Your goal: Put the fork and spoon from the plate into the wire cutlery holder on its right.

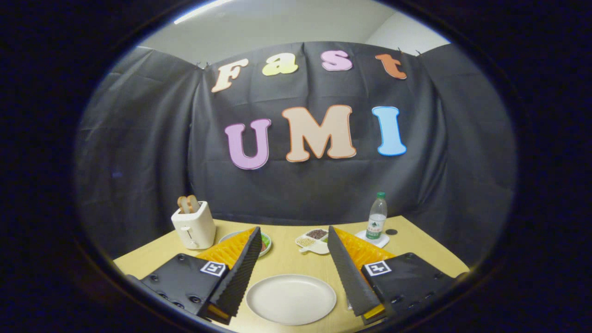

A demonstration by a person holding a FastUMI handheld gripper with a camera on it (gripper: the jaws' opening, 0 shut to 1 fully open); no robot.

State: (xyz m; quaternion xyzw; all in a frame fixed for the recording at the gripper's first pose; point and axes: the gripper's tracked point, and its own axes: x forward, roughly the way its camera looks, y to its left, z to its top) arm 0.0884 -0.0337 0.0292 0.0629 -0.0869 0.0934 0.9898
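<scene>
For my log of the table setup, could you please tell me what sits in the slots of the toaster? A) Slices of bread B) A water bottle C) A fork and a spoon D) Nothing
A: two browned slices of bread stick up from the top of the toaster, beyond the open gripper.

A pale toaster [193, 226] with two slices of toast [188, 204] standing in its slots sits at the far left of the wooden table [286, 261]. Toward the right stands a clear water bottle [377, 216] with a green cap on a white coaster [373, 239], a small dark disc [391, 231] just beside it. Between them lie a white divided dish [313, 241] of grains and a partly hidden bowl [265, 242]
</scene>
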